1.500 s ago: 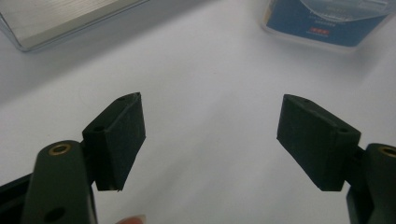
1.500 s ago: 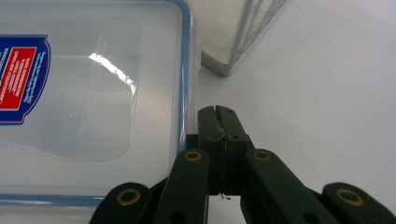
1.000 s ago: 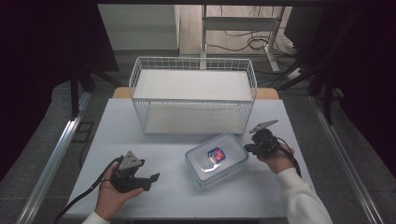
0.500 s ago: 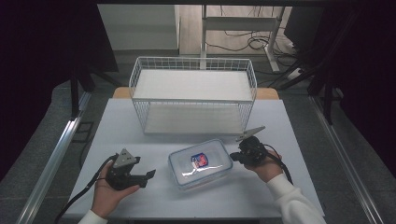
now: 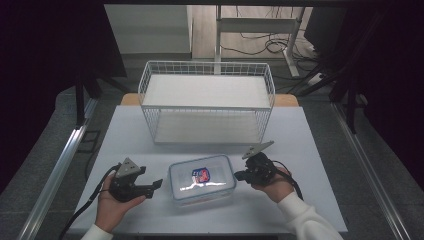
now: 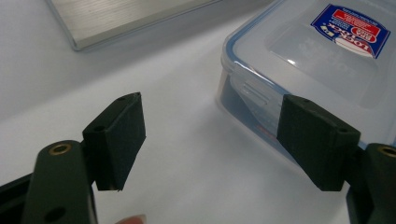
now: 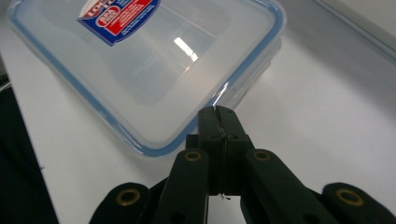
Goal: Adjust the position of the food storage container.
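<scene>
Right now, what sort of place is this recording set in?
Probably a lab or workshop set up for recording, not a home. A white table stands under dark curtains, with loose cables on the floor behind. The table bears a wire basket and a lidded plastic box.

Up at the far side of the white desk [image 5: 150, 135] stands a white wire basket [image 5: 207, 102], open at the top, its mesh walls upright and its pale floor bare. Behind the desk, a grey floor [image 5: 150, 65] runs back to a light desk frame [image 5: 260, 25] with black cables [image 5: 265, 47] looping on the ground beneath it. Dark curtains [image 5: 50, 60] hang on both sides, and a metal rail [image 5: 55, 175] slants along the left edge of the desk.
</scene>
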